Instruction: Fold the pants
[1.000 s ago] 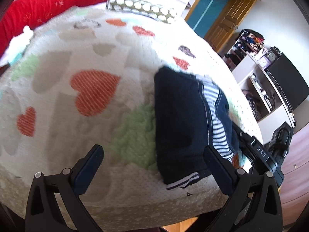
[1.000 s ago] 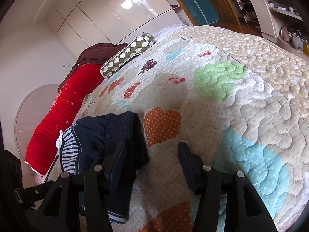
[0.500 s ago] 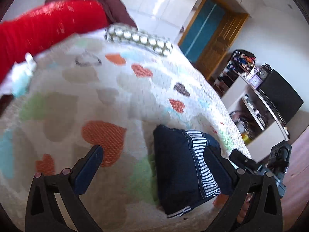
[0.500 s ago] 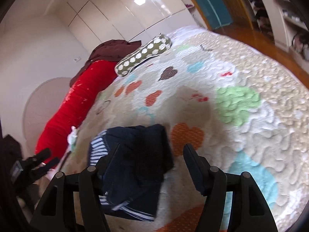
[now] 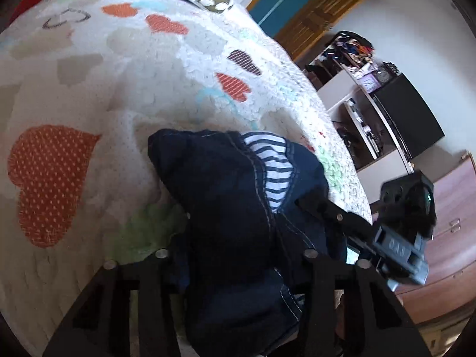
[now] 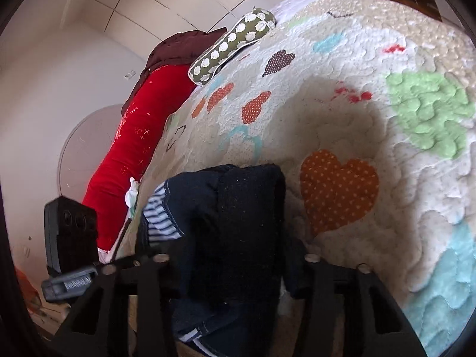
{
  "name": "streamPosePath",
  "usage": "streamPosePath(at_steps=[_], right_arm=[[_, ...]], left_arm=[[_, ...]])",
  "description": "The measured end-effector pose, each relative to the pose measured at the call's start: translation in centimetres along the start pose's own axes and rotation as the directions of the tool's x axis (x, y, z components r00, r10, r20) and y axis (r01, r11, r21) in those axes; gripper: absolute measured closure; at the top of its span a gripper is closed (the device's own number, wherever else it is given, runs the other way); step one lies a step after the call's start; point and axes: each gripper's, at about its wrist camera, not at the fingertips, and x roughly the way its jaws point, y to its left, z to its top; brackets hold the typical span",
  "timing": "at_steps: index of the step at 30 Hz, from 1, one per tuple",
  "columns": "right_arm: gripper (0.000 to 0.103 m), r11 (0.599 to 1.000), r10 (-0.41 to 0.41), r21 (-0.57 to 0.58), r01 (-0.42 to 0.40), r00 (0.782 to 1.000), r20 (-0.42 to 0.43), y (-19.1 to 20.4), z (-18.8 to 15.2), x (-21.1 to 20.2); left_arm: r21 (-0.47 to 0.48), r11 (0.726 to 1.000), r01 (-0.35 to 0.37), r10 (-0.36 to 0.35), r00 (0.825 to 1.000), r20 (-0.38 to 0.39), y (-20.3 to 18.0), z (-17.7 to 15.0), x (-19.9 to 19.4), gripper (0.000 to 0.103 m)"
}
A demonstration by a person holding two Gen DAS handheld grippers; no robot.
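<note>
Folded pants — dark navy denim with a blue-and-white striped lining showing at the waist — lie bunched near the edge of a bed covered by a cream quilt patterned with hearts. An orange dotted heart sits on the quilt to one side of the pants in the left wrist view; in the right wrist view a similar orange heart lies just beside the bundle's opposite side.

The left gripper straddles the near end of the pants, its jaws closing with the denim between them; the fingertips are buried in the cloth, so whether the pads already press on it cannot be told. The right gripper straddles the folded bundle from the other side, jaws likewise closing around the fabric, and its pad contact is equally hidden. Each gripper's black body shows in the other's view, close beside the pants.

Further up the bed lie a green pillow with white dots, a long red bolster and a dark maroon cloth. Beyond the bed's far side stand a white shelf unit crowded with small items, a black panel and a wooden door.
</note>
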Motion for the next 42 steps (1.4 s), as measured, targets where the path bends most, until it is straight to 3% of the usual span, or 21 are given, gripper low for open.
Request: streamPosePath(at_steps=[2,4,9,12,13,15,17,20,24,25,26,28,29,34,36,37,40,42], right_arm=[[0.074,0.999,0.023,-0.026,-0.023,1.0,0.001,1.0,0.9,-0.4],[0.08,0.996,0.059,-0.073,-0.058,0.998,0.01,2.9,2.4,-0.7],[0.082,0.975,0.086,-0.207,-0.077,0.996,0.031,8.5,7.5,0.7],[0.082,0.963,-0.031,-0.264,0.046,0.998,0.061,9.2,8.9,2.8],[0.082,0.96,-0.089,-0.262,0.101,0.994,0.056,8.6,8.9,3.9],[0.08,0.969,-0.125,-0.213,0.122,0.992,0.0,6.8,8.0,5.5],[0.08,0.976,-0.139,-0.178,0.128,0.989,-0.054,5.0,6.9,6.5],[0.08,0.985,-0.095,-0.153,0.083,0.993,-0.069,4.1,5.3,5.5],[0.08,0.983,-0.034,-0.181,0.021,0.997,-0.067,5.3,3.6,2.4],[0.068,0.983,-0.034,-0.184,0.024,0.998,-0.052,5.3,3.2,1.7],[0.044,0.982,-0.045,-0.184,0.037,0.998,-0.036,5.2,3.1,1.2],[0.025,0.98,-0.101,-0.171,0.103,0.995,0.021,4.5,3.1,1.0],[0.025,0.982,-0.117,-0.147,0.12,0.993,0.032,4.0,3.2,1.2],[0.019,0.999,-0.013,0.05,0.014,1.0,-0.015,0.4,3.9,4.5],[0.034,0.997,0.011,0.075,-0.011,1.0,-0.003,0.3,4.1,4.4],[0.06,0.995,0.05,0.084,-0.047,0.998,-0.029,0.3,4.5,4.6],[0.069,1.0,0.018,-0.022,-0.019,0.999,-0.044,2.5,7.2,4.6],[0.069,0.995,-0.015,-0.101,0.012,0.999,-0.032,4.1,9.1,4.6]], left_arm=[[0.008,1.0,0.003,-0.003,1.0,0.011,-0.4,0.3,-0.8,0.067],[0.015,1.0,0.02,-0.021,1.0,0.024,-0.7,1.6,-1.5,0.067],[0.054,0.998,-0.04,0.035,0.995,0.091,-1.4,7.5,-1.4,0.067],[0.051,0.991,-0.124,0.119,0.99,0.079,-0.3,9.3,0.6,0.067],[0.04,0.991,-0.131,0.129,0.99,0.062,0.3,9.3,1.3,0.067],[0.025,0.989,-0.144,0.143,0.989,0.033,1.9,8.5,2.5,0.065],[0.003,0.993,-0.121,0.121,0.992,0.037,3.4,8.1,2.0,0.052],[-0.025,0.997,-0.069,0.07,0.997,0.028,4.4,8.1,1.3,0.051],[0.007,0.993,-0.12,0.118,0.988,0.099,4.0,8.4,-1.2,0.051],[0.004,0.993,-0.117,0.116,0.987,0.112,4.0,8.5,-1.7,0.051],[-0.006,0.994,-0.108,0.108,0.986,0.127,4.0,8.3,-2.4,0.051],[-0.021,0.994,-0.108,0.11,0.984,0.139,4.3,8.2,-3.1,0.051],[-0.03,0.994,-0.11,0.113,0.983,0.143,4.4,7.9,-3.5,0.051],[-0.049,0.991,-0.121,0.126,0.982,0.138,4.7,6.5,-3.9,0.051],[-0.061,0.991,-0.12,0.128,0.982,0.14,4.8,5.7,-4.3,0.051],[-0.066,0.991,-0.118,0.126,0.982,0.14,4.9,5.4,-4.6,0.051],[-0.082,0.988,-0.128,0.14,0.978,0.153,5.2,4.6,-5.5,0.051],[-0.09,0.986,-0.139,0.152,0.974,0.17,5.4,4.5,-5.9,0.051]])
